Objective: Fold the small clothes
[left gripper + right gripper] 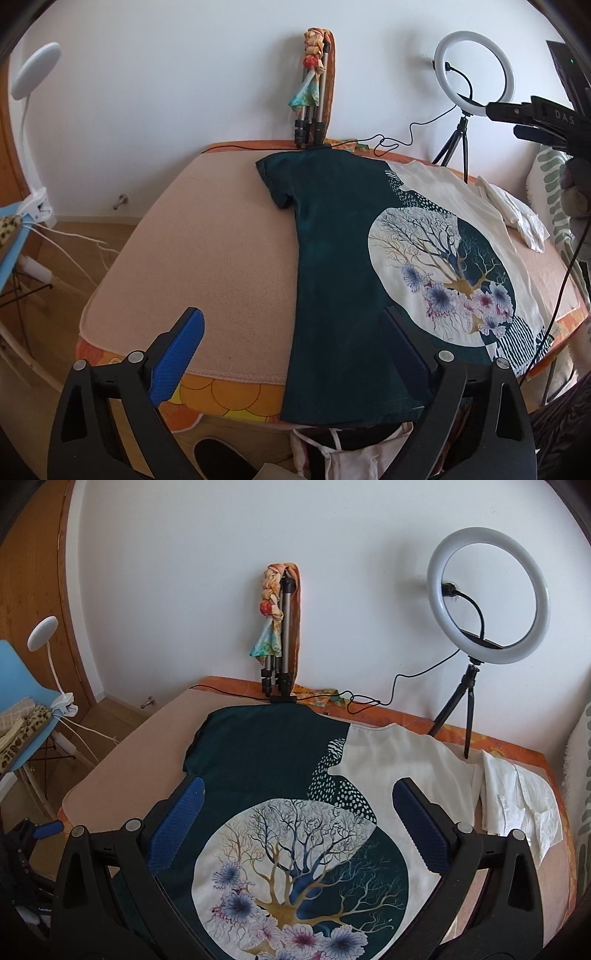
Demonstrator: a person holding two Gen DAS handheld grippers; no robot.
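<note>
T-shirt (332, 258), dark teal and cream with a tree-and-flower print, spread flat on a bed (207, 236); both claws empty.

Item lies front up on the pink blanket, collar toward the wall, hem at the near edge of the bed, teal short sleeve (275, 184) out to the left. Left claw (291, 350): jaws wide, nothing between the pads, above the teal hem corner; whether it touches the cloth cannot be told. Right claw (297, 827): jaws wide, empty, above the middle of the shirt over the printed circle. Also on the bed: a crumpled white garment (517, 797) just right of the shirt, a ring light (487, 594) on a small tripod at the far right, a folded tripod (280, 638) with a colourful scarf against the wall. Blue chair (18, 686) with a clip lamp (48, 646) at left.
</note>
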